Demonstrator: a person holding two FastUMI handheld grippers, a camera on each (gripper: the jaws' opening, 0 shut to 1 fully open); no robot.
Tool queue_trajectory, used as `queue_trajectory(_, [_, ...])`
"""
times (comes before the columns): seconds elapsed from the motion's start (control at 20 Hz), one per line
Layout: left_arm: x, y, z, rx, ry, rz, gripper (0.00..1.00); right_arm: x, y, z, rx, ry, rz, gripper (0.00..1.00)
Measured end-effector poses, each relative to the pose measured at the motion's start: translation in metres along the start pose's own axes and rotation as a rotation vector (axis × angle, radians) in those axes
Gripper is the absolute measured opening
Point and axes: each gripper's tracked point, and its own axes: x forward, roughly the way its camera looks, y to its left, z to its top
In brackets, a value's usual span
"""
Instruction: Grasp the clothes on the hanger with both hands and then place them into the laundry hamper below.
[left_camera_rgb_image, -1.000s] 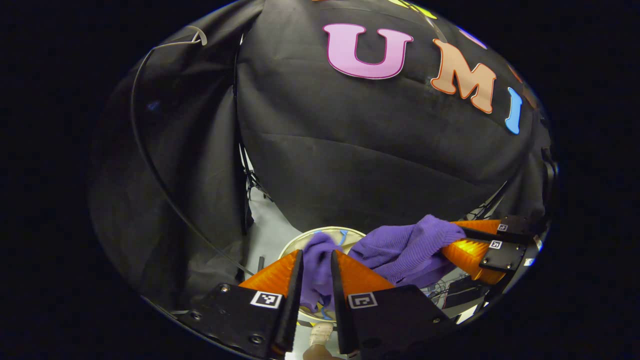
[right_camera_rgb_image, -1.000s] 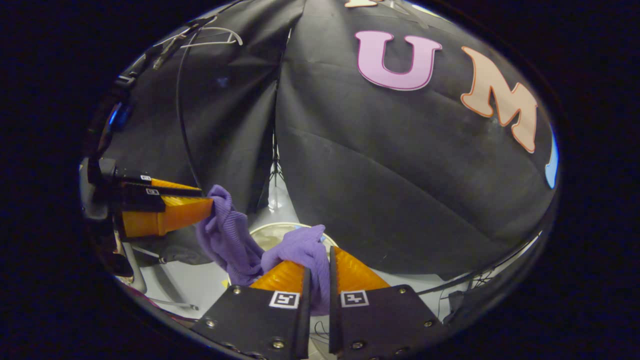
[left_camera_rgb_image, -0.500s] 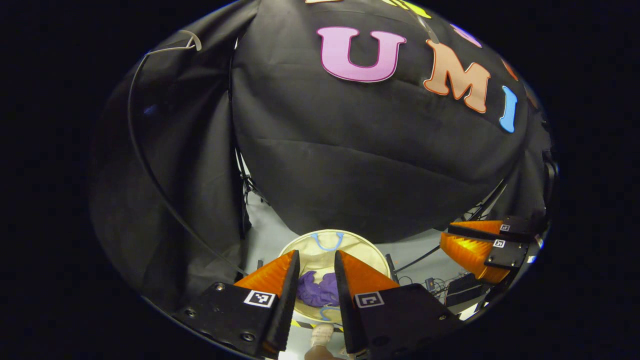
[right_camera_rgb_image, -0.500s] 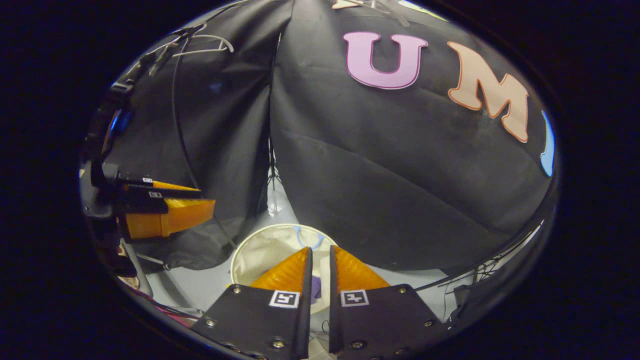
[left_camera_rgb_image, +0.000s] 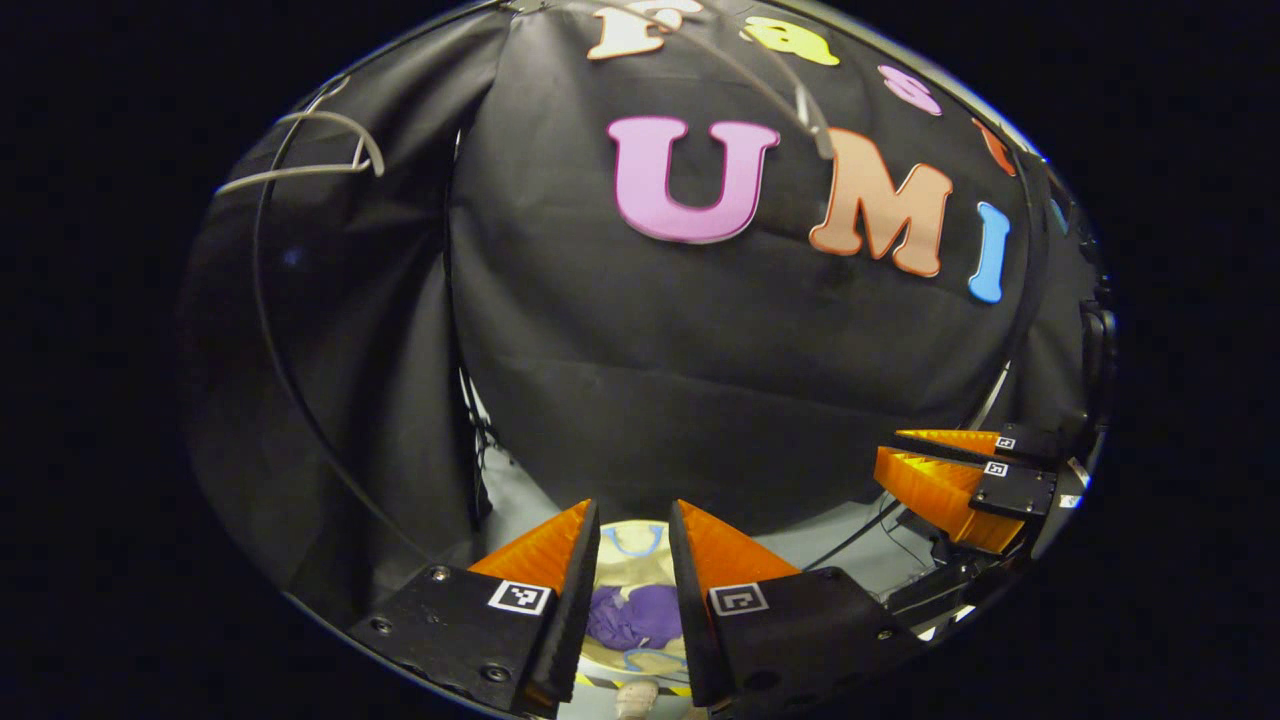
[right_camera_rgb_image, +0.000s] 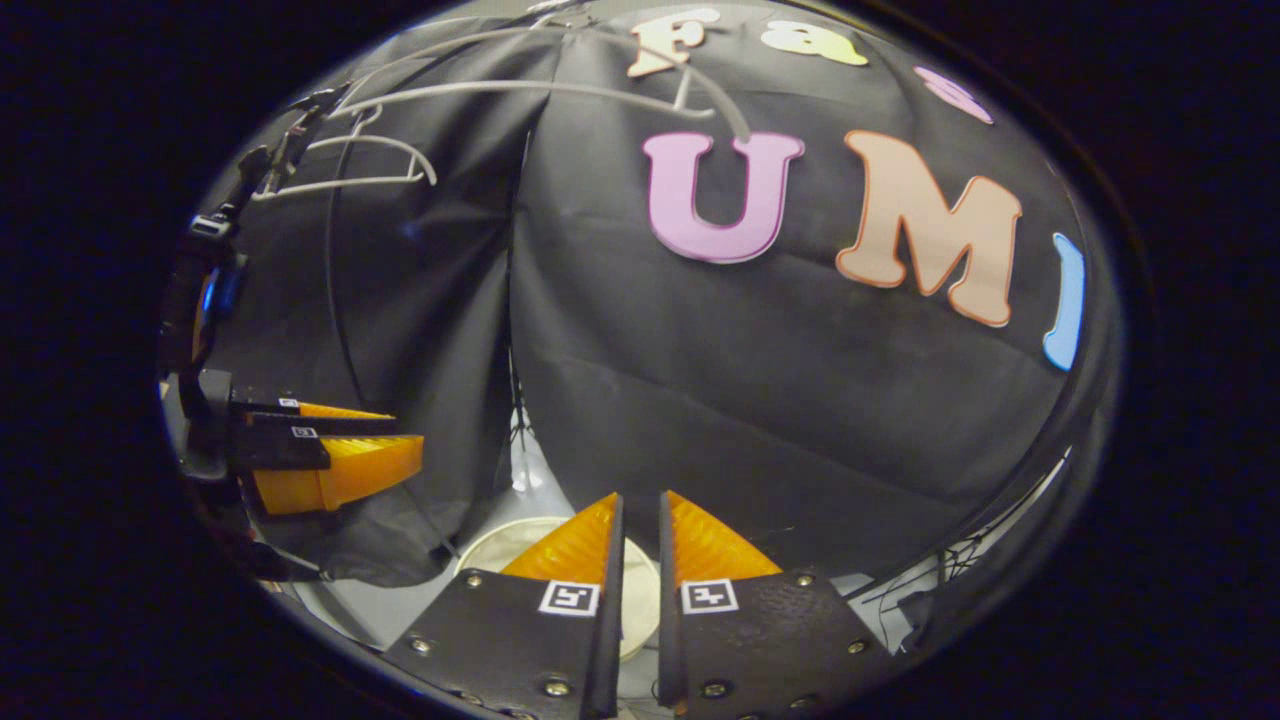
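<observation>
Purple knit garment: a crumpled heap lying inside the hamper, seen in the left gripper view through the gap between that gripper's fingers.
Round cream fabric laundry hamper: stands on the pale floor at the foot of the black cloth wall; blue loop handles show at its far and near rim. In the right gripper view the hamper shows as a pale round rim, partly hidden behind the fingers.
Left gripper: held above the hamper, fingers a narrow gap apart with nothing between them; the garment lies well below. In the right gripper view the left gripper sits off to the hamper's left, higher than its rim; from this side I cannot tell how far its fingers are parted.
Right gripper: above the hamper's far rim, fingers a narrow gap apart, holding nothing. In the left gripper view the right gripper is to the hamper's right and higher.
Pale wire clothes hangers: high above the hamper, against the black cloth, bare.
</observation>
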Motion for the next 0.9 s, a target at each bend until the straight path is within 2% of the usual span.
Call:
queue_trajectory(0.2, [-0.020, -0.032, 0.070, 0.050, -0.166, -0.028, 0.43, -0.032, -0.037, 0.064, 0.029, -0.148, -0.068, 0.16])
queue_trajectory(0.4, [-0.044, -0.080, 0.136, 0.073, -0.288, -0.086, 0.43, -0.080, -0.081, 0.129, 0.024, -0.302, -0.130, 0.18])
queue_trajectory(0.45, [-0.050, -0.095, 0.148, 0.074, -0.316, -0.105, 0.51, -0.093, -0.092, 0.145, 0.013, -0.339, -0.147, 0.17])
queue_trajectory(0.5, [-0.058, -0.108, 0.160, 0.074, -0.343, -0.118, 0.36, -0.107, -0.102, 0.157, 0.002, -0.375, -0.161, 0.25])
queue_trajectory(0.55, [-0.063, -0.123, 0.172, 0.074, -0.362, -0.137, 0.51, -0.122, -0.110, 0.169, -0.005, -0.406, -0.165, 0.33])
queue_trajectory(0.6, [-0.070, -0.138, 0.180, 0.072, -0.374, -0.154, 0.46, -0.134, -0.120, 0.179, -0.008, -0.431, -0.179, 0.41])
queue_trajectory(0.65, [-0.073, -0.153, 0.187, 0.069, -0.387, -0.172, 0.53, -0.146, -0.127, 0.188, -0.008, -0.455, -0.184, 0.49])
queue_trajectory(0.7, [-0.078, -0.167, 0.192, 0.064, -0.399, -0.185, 0.60, -0.157, -0.136, 0.192, -0.009, -0.472, -0.191, 0.50])
queue_trajectory(0.9, [-0.095, -0.215, 0.201, 0.050, -0.425, -0.214, 0.89, -0.198, -0.174, 0.199, 0.006, -0.519, -0.217, 0.89])
